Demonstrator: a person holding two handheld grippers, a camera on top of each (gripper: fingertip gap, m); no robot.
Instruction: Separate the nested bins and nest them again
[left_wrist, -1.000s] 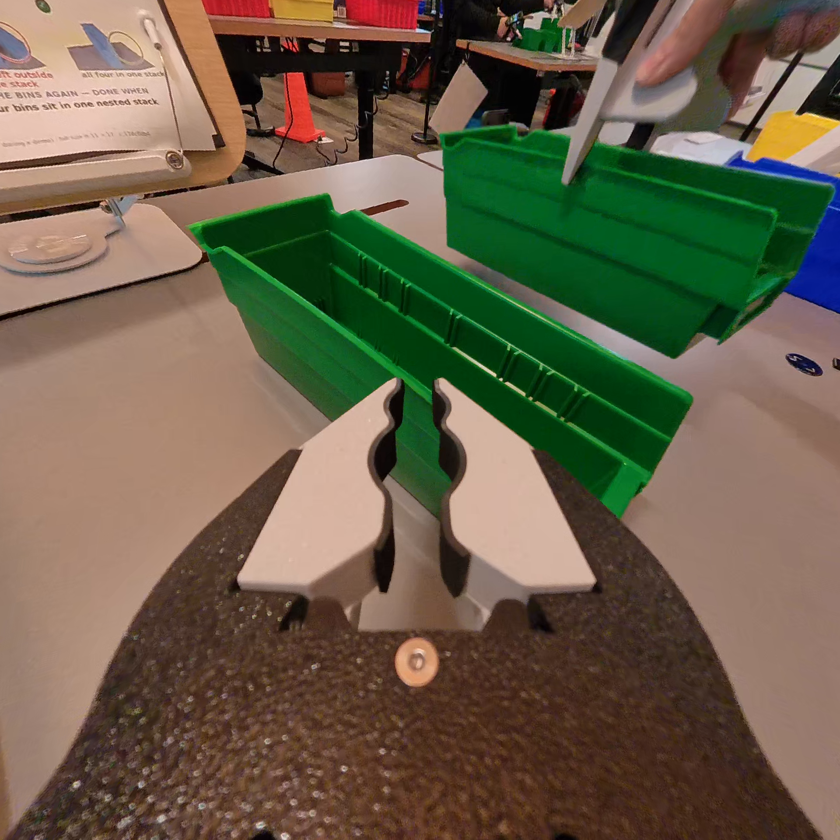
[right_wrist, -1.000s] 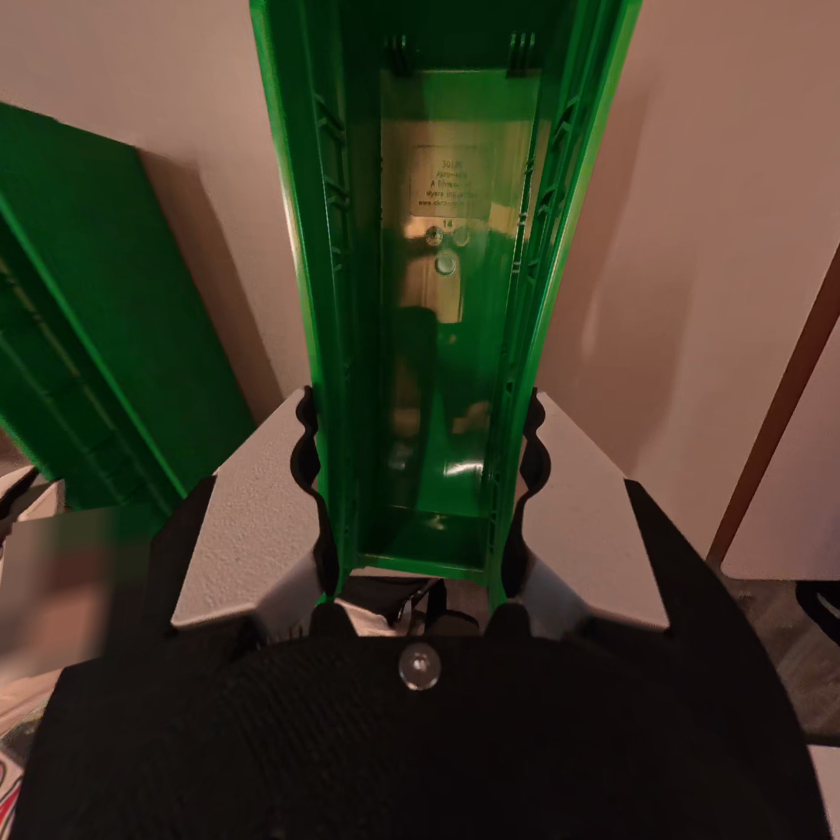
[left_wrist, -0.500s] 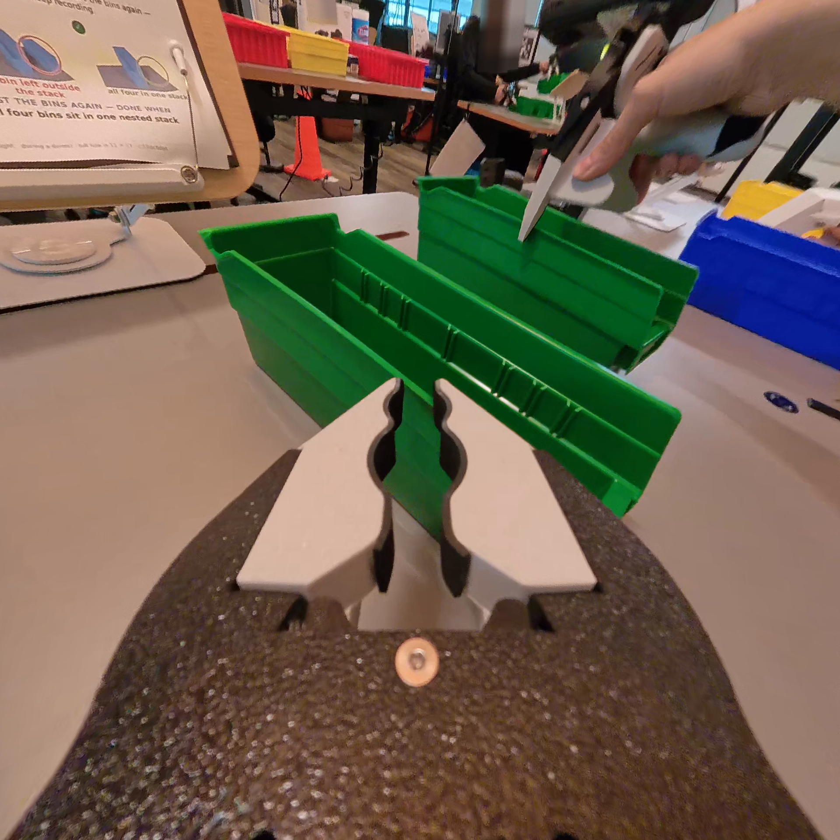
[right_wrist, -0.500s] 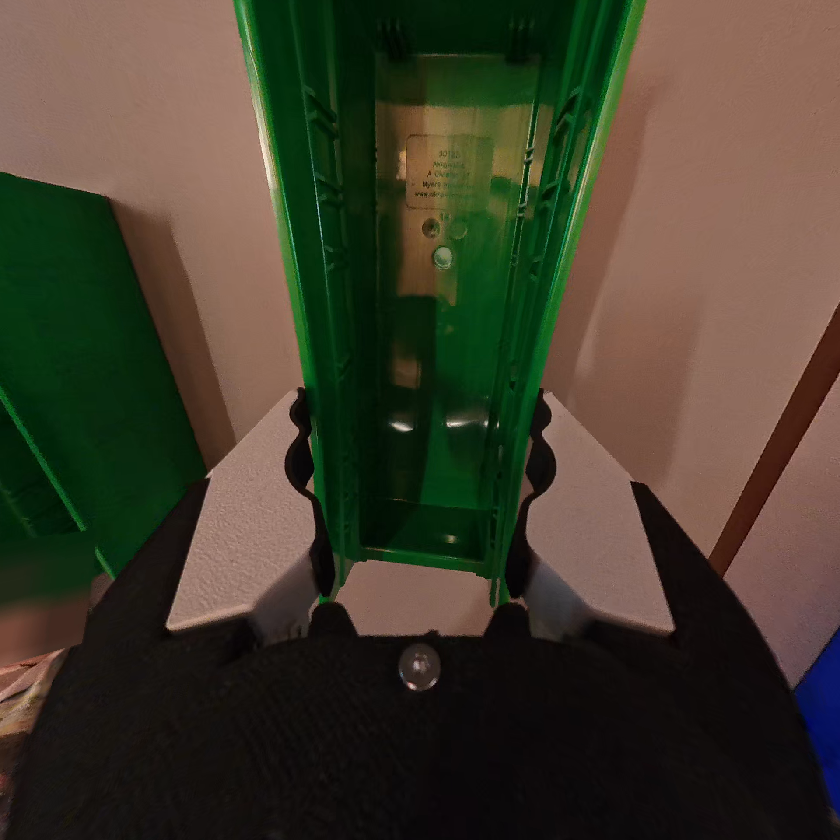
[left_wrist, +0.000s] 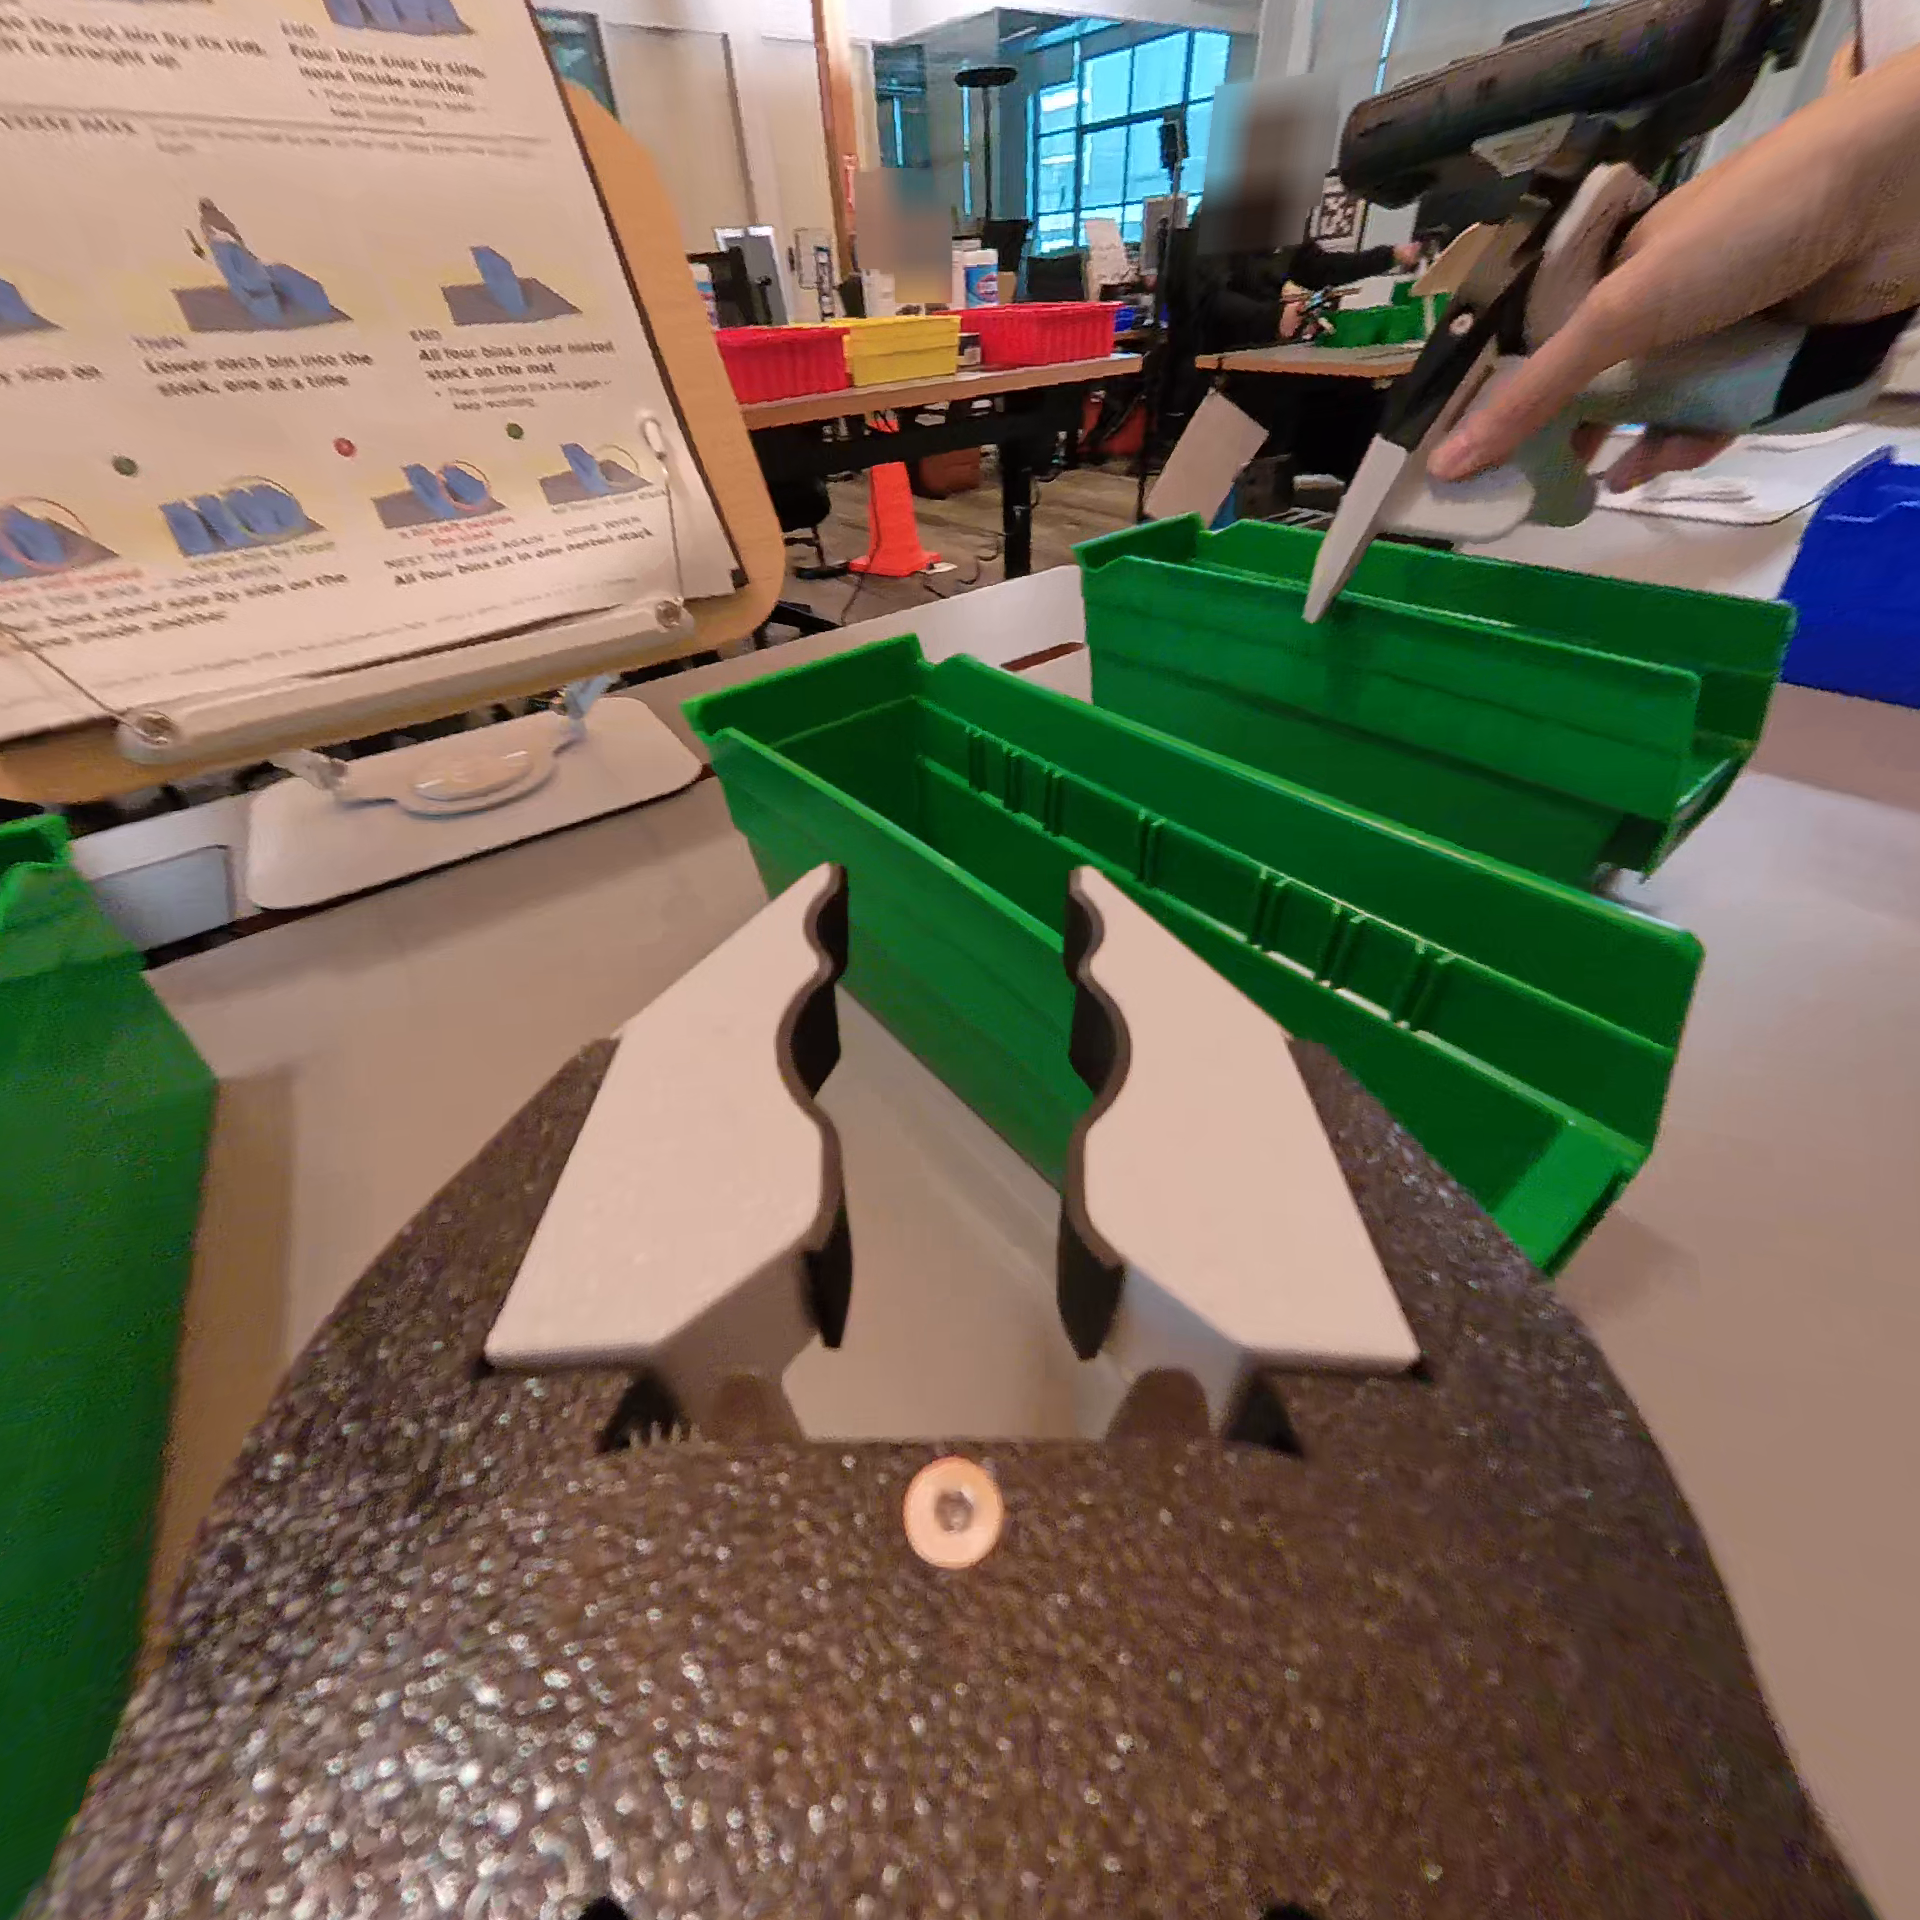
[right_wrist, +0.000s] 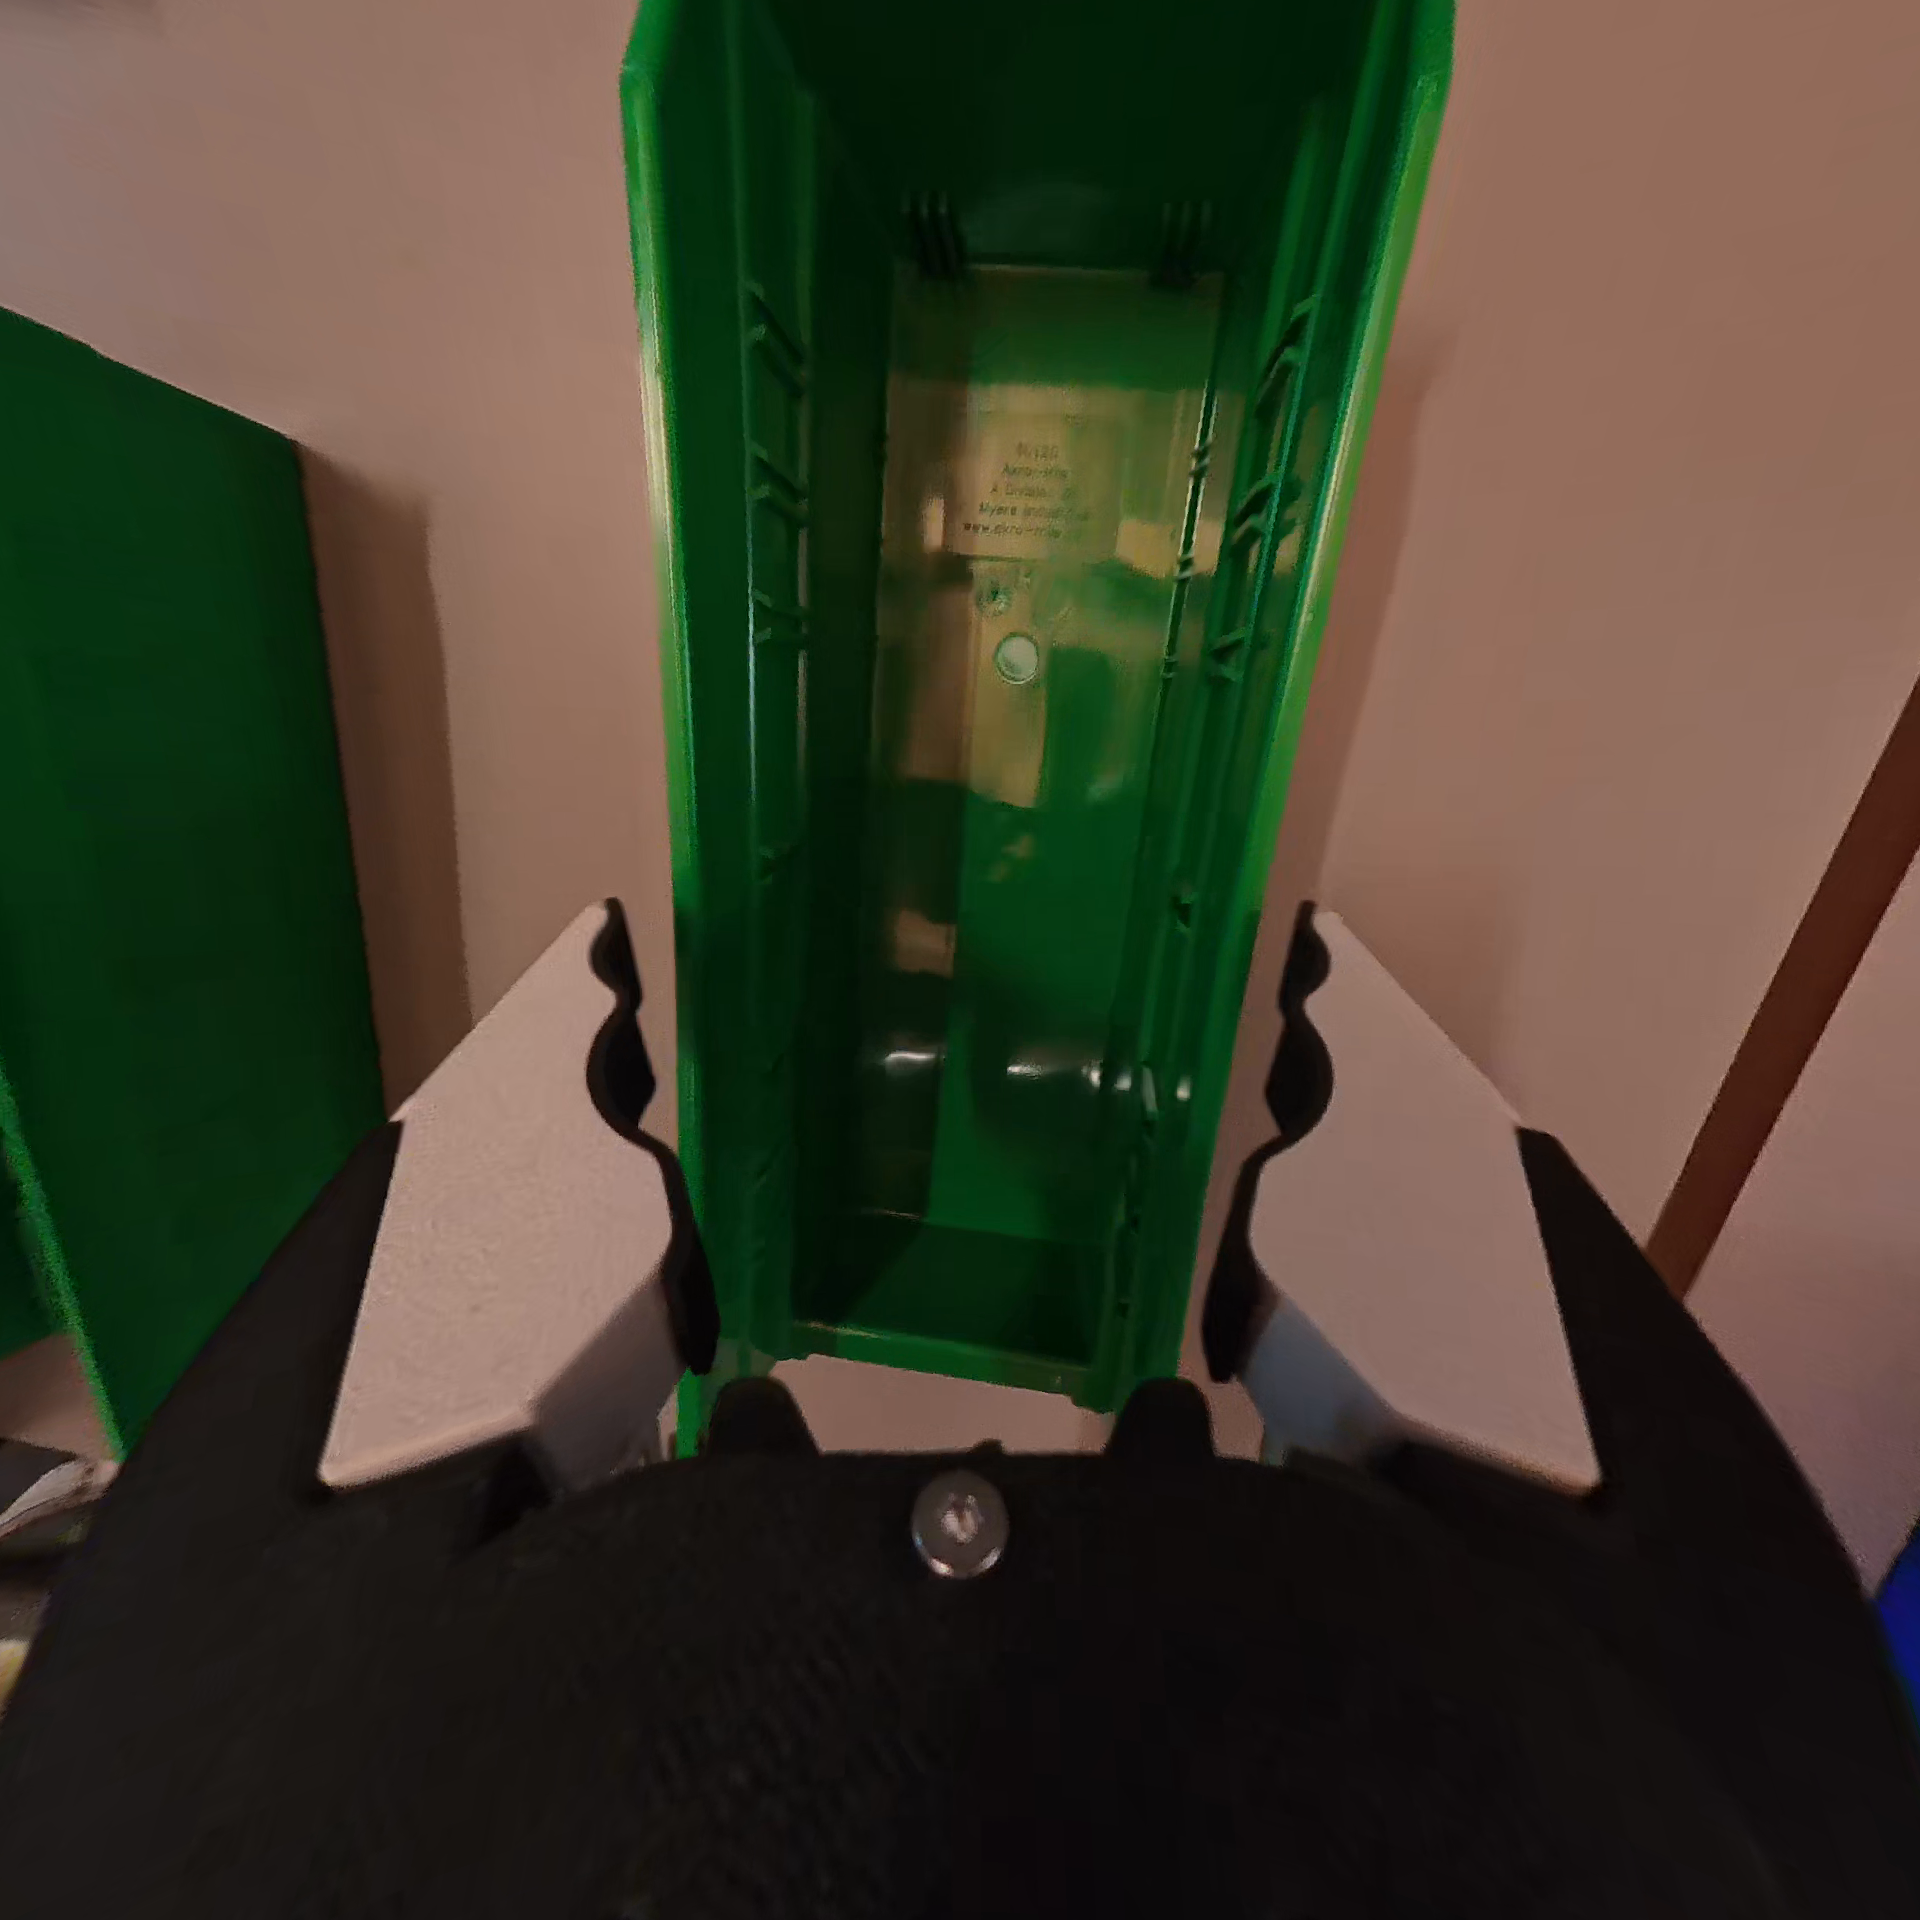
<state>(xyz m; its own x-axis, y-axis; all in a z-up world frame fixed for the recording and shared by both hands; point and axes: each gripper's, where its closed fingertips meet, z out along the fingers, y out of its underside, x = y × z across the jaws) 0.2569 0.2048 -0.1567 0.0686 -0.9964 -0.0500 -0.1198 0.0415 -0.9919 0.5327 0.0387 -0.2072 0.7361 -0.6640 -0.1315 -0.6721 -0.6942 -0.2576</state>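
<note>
The right gripper (right_wrist: 956, 1132) has let go of the far green bin (right_wrist: 1029, 665). Its two fingers were pressed on the bin's sides before; now they stand wide, with a gap on each side. That bin has come down onto the table (left_wrist: 436, 997), to the far right of the near green bin (left_wrist: 1226, 914). The left gripper (left_wrist: 951, 1049) has opened wider too and holds nothing. A third green bin (left_wrist: 73, 1247) now shows at the left edge.
</note>
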